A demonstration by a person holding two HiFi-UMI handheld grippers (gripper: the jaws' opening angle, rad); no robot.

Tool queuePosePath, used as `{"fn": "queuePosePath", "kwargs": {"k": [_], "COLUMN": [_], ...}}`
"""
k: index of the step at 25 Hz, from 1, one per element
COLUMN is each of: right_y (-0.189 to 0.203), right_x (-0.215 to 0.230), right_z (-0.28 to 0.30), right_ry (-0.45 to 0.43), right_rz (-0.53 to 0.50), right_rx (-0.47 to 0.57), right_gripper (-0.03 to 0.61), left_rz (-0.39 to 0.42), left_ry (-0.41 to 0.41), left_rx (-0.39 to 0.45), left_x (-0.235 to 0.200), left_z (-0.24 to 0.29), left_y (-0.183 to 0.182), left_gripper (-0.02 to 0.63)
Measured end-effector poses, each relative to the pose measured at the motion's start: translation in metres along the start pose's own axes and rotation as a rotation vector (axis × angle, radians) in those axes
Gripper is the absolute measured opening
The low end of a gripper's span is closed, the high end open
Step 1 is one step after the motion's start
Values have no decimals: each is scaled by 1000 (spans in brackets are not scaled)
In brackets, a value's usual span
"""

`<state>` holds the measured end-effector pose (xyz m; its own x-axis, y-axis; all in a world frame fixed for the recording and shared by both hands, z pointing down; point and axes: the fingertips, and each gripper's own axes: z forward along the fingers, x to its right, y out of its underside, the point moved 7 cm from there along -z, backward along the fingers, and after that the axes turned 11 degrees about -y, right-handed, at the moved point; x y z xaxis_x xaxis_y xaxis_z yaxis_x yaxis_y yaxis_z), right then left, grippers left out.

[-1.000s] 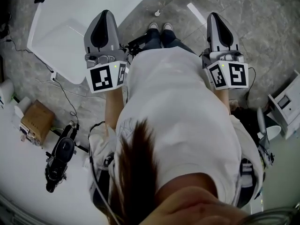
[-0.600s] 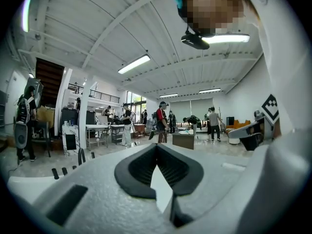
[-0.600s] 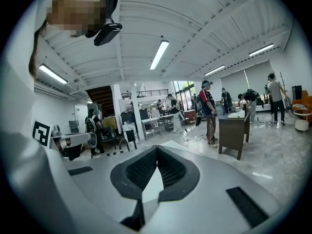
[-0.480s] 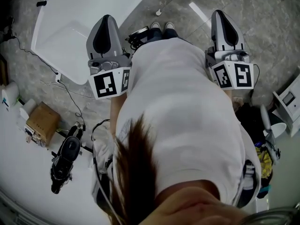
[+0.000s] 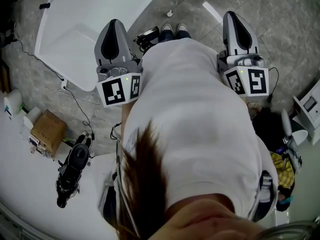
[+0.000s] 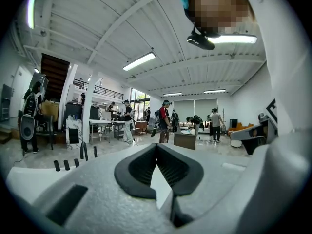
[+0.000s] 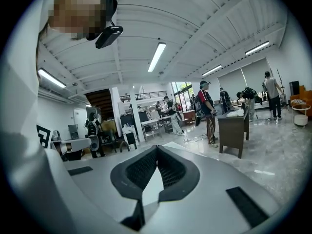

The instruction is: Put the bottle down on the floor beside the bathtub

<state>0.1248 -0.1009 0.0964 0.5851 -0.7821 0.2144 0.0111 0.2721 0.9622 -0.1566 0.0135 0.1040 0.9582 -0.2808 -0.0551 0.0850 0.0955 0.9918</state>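
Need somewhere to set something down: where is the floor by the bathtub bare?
Bare: the floor beyond the shoes, right of the bathtub, bar a small white object. Crowded: below the bathtub, with cable, cardboard box and black device.

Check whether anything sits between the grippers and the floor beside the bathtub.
Nothing large. The floor beside the bathtub holds only a small white object ahead of the shoes, too small to identify. Left gripper and right gripper are both shut and empty.
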Motion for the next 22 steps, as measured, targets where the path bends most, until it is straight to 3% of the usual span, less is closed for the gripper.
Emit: {"fn": "queuePosePath", "kwargs": {"k": [22], "right_y": [-3], "right_x": [1], "right_z": [15], "right_ry": [-23], "right_rz": [-37], "right_rx": [-5], "right_gripper": [14], "left_rz": [-4], "left_ry": [8], "left_rx": [-7], "left_x": [-4], "left_z": [11], "left_y": [6], "left_gripper": [14]}}
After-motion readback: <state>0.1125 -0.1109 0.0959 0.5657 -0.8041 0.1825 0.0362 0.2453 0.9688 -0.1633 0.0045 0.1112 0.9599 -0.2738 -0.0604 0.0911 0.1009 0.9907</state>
